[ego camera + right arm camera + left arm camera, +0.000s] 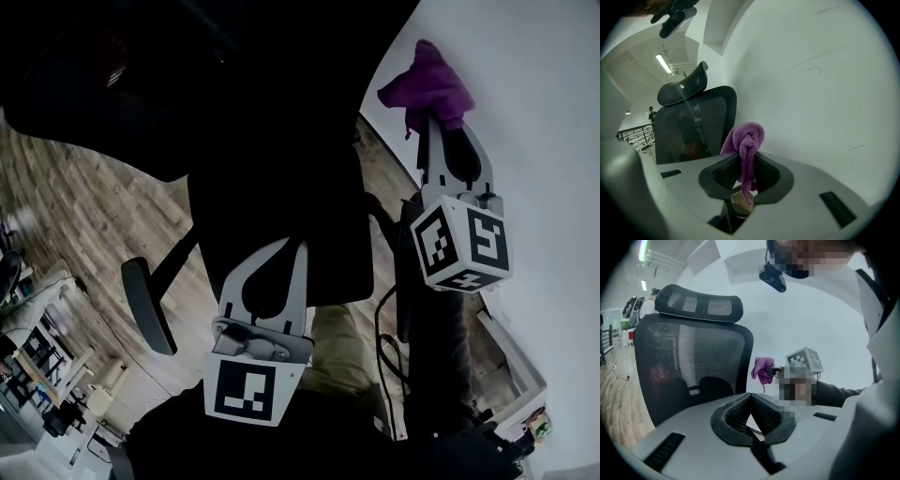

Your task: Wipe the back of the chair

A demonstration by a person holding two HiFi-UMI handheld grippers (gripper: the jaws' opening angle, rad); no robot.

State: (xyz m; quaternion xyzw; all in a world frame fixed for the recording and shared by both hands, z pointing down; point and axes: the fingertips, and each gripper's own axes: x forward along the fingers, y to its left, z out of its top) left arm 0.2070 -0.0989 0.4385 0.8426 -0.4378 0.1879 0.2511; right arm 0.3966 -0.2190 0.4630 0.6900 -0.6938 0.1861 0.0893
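A black mesh office chair (262,141) fills the upper middle of the head view. Its backrest (689,366) and headrest (701,305) stand left of centre in the left gripper view, some way beyond the jaws. My left gripper (289,247) is shut with nothing in it, pointing at the chair; its pads meet in its own view (750,398). My right gripper (441,127) is shut on a purple cloth (427,86), held up beside the white wall, right of the chair. The cloth (747,140) bunches above the jaws and hangs between them. The chair's backrest (701,126) is at the left.
Wood floor (75,216) lies left of the chair, and the white wall (525,112) runs along the right. A chair armrest (147,305) sticks out at lower left. Cluttered furniture (37,366) stands at the far lower left. My trouser leg (337,347) is below.
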